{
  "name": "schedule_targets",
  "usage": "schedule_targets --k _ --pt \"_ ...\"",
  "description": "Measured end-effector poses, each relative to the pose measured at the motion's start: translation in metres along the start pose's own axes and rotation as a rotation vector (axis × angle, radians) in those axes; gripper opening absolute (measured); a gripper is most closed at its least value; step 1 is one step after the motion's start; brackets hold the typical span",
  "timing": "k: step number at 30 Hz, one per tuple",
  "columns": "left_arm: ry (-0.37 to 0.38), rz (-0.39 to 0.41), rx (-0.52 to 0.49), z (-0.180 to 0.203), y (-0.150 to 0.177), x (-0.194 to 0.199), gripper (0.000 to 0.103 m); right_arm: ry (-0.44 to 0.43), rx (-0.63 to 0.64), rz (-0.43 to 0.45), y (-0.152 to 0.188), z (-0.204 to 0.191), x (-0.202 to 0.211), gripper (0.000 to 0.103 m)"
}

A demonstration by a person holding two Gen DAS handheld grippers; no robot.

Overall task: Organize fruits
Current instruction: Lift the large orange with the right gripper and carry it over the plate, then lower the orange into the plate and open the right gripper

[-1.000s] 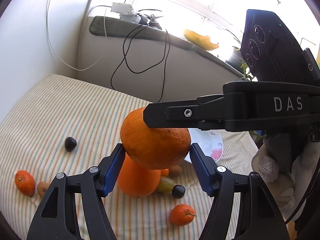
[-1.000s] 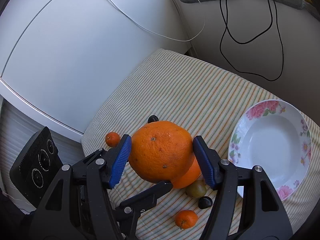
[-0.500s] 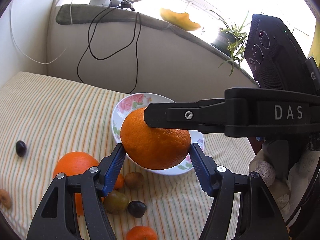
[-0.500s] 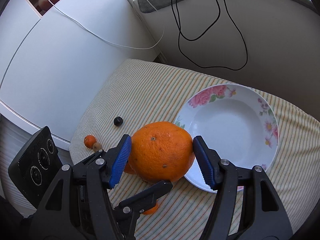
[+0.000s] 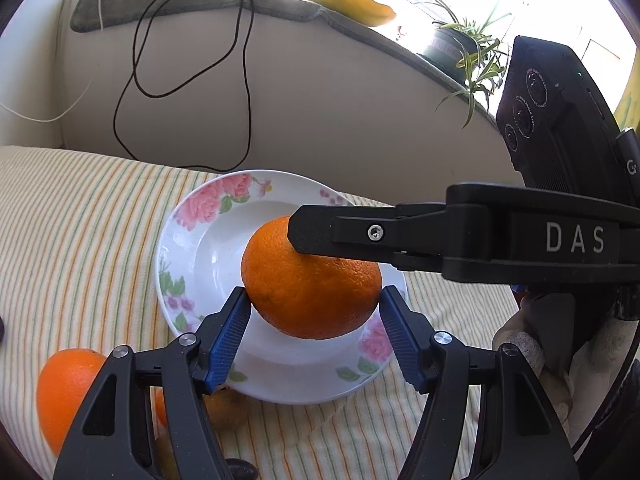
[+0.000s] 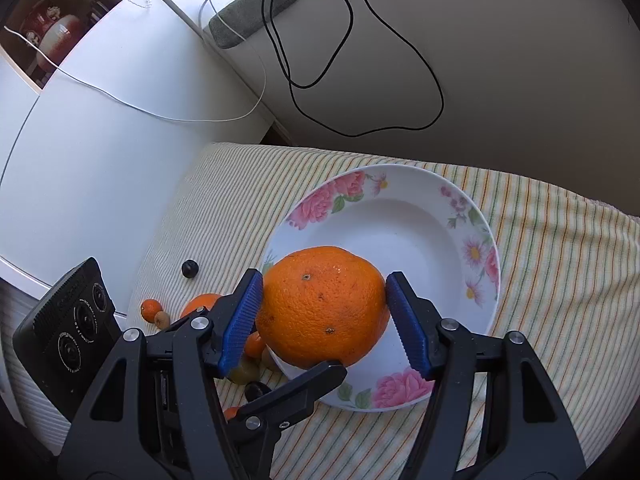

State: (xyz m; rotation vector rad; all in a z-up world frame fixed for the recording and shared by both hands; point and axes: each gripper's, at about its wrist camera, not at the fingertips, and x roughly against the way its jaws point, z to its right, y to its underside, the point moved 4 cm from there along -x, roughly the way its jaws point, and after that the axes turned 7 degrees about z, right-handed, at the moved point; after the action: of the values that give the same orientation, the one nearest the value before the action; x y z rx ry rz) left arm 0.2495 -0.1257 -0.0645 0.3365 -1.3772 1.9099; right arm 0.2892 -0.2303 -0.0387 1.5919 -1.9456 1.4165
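A large orange (image 5: 308,292) hangs over the white flowered plate (image 5: 188,216), which lies on a striped cloth. My left gripper (image 5: 314,300) is shut on the orange, its blue pads pressing both sides. My right gripper (image 6: 324,280) is shut on the same orange (image 6: 320,320) from another angle above the plate (image 6: 480,240). One of its fingers (image 5: 340,236) crosses the top of the fruit in the left wrist view. A second orange (image 5: 66,392) lies on the cloth left of the plate.
Left of the plate lie a dark plum (image 6: 190,269), a small mandarin (image 6: 151,308), a greenish fruit (image 6: 244,372) and a brown one (image 5: 226,408). Black cables (image 6: 360,80) hang down the wall behind. A white cabinet (image 6: 100,140) borders the cloth. A gloved hand (image 5: 528,356) is at right.
Both grippers have carried the large orange from above the fruit pile to over the plate and a little lower. The pile has slid to the left edge of the views.
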Motion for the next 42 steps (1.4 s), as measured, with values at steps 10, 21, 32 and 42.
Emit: schedule_targets --k 10,21,32,42 --pt "-0.001 -0.030 0.015 -0.003 -0.001 -0.013 0.067 0.007 -0.020 0.000 0.000 0.010 -0.005 0.067" --pt "-0.027 -0.009 -0.021 -0.002 -0.003 -0.004 0.065 0.039 0.003 0.010 0.001 0.005 -0.008 0.068" --pt "-0.029 0.020 -0.016 -0.010 0.003 0.029 0.065 0.088 0.026 0.070 0.005 -0.002 0.013 0.074" --pt "-0.030 0.087 -0.012 -0.022 0.008 0.069 0.067 0.106 0.065 0.149 0.021 -0.026 0.032 0.074"
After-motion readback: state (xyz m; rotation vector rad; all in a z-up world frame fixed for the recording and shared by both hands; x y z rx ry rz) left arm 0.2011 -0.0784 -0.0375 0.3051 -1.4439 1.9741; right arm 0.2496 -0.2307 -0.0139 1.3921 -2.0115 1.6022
